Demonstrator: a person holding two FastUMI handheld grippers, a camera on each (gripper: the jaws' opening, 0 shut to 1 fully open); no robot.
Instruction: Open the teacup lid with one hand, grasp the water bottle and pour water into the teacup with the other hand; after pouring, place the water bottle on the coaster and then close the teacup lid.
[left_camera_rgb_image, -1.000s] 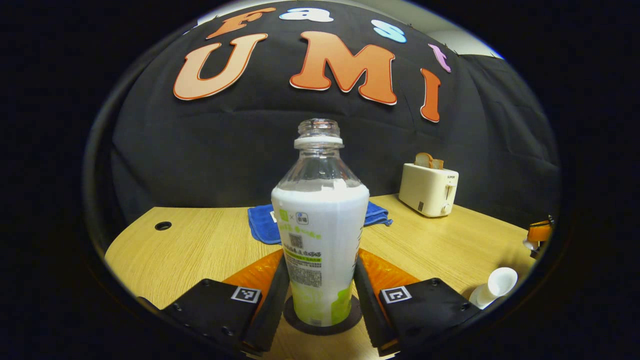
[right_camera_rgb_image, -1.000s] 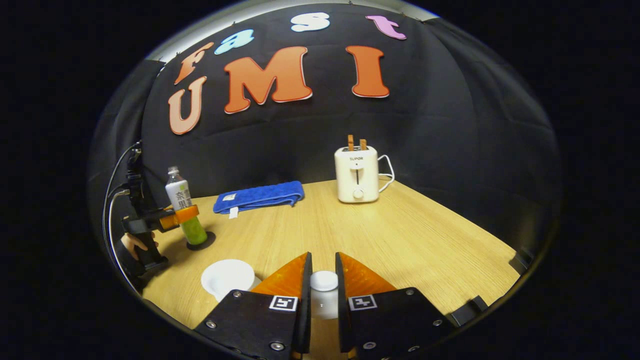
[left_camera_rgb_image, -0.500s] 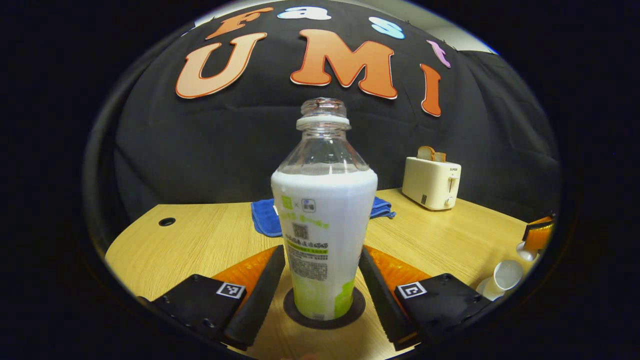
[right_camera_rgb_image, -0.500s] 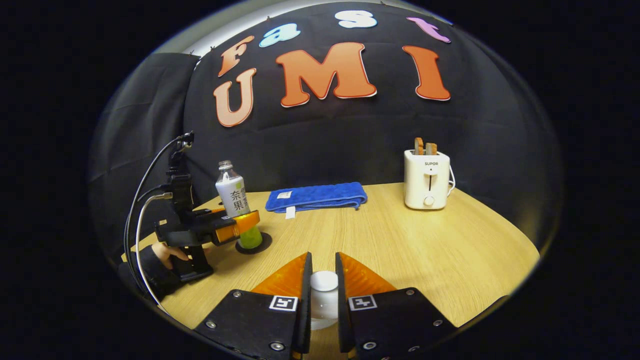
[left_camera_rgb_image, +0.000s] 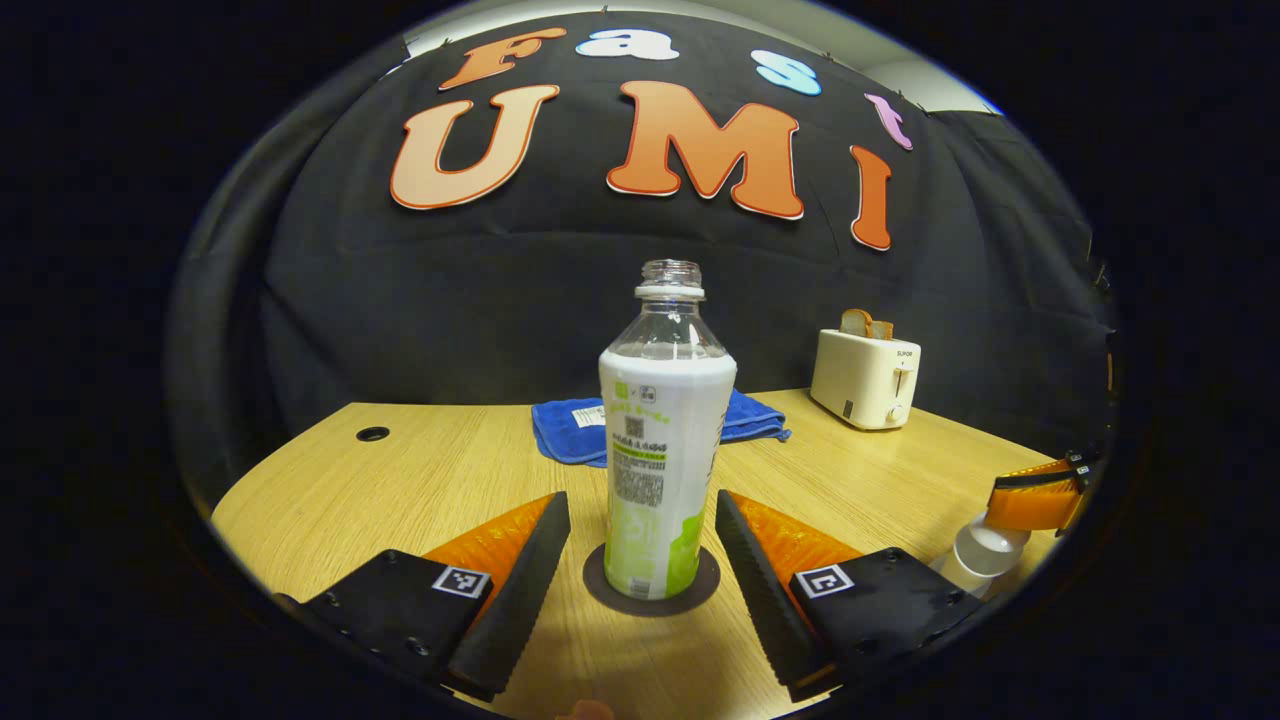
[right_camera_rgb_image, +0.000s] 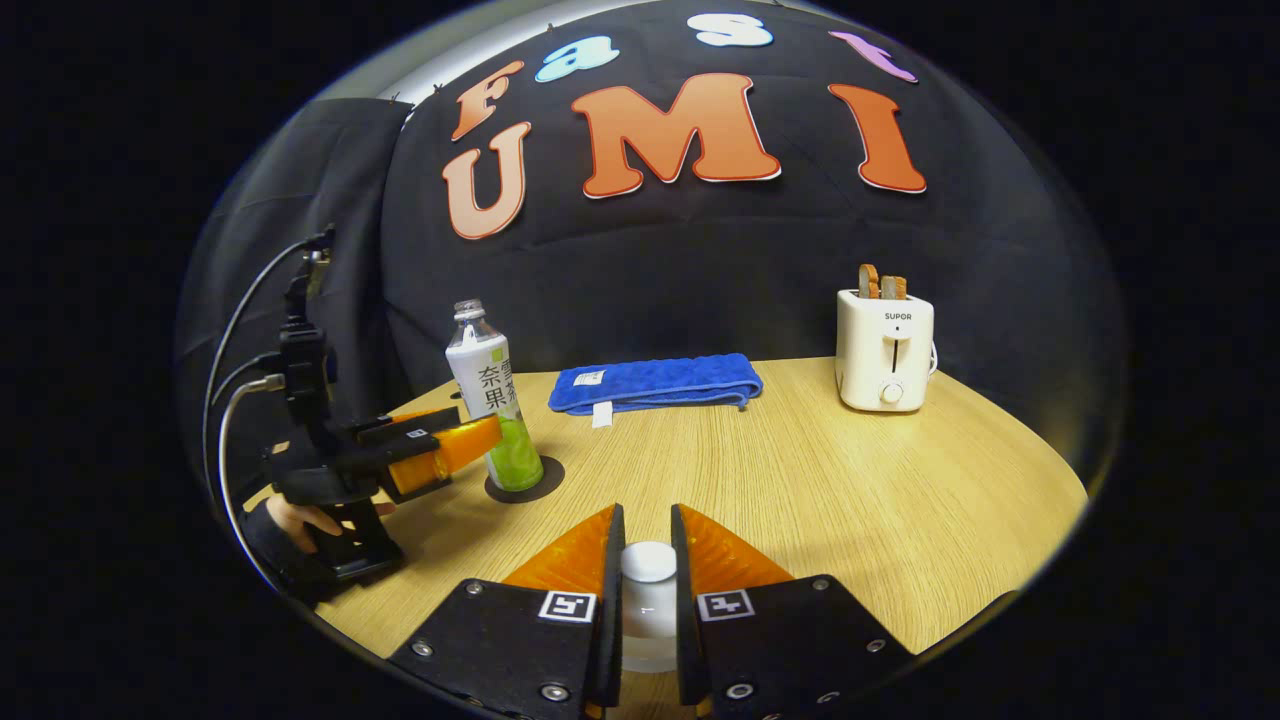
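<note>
Left gripper (left_camera_rgb_image: 640, 530) has let go and backed off, fingers spread; water bottle (left_camera_rgb_image: 664, 440) stands on the coaster (left_camera_rgb_image: 700, 592). Right gripper (right_camera_rgb_image: 645, 565) pinches the lid (right_camera_rgb_image: 648, 562), ready for closing.

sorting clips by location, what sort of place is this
Probably a staged recording booth, not a real kitchen: a black cloth wall behind a wooden table set with a toaster, a blue towel and a bottle.

Recording booth, seemingly; black cloth wall (right_camera_rgb_image: 700, 270); table (right_camera_rgb_image: 820, 480)

Left claw (left_camera_rgb_image: 640, 545) agape, right claw (right_camera_rgb_image: 646, 590) clamped.
</note>
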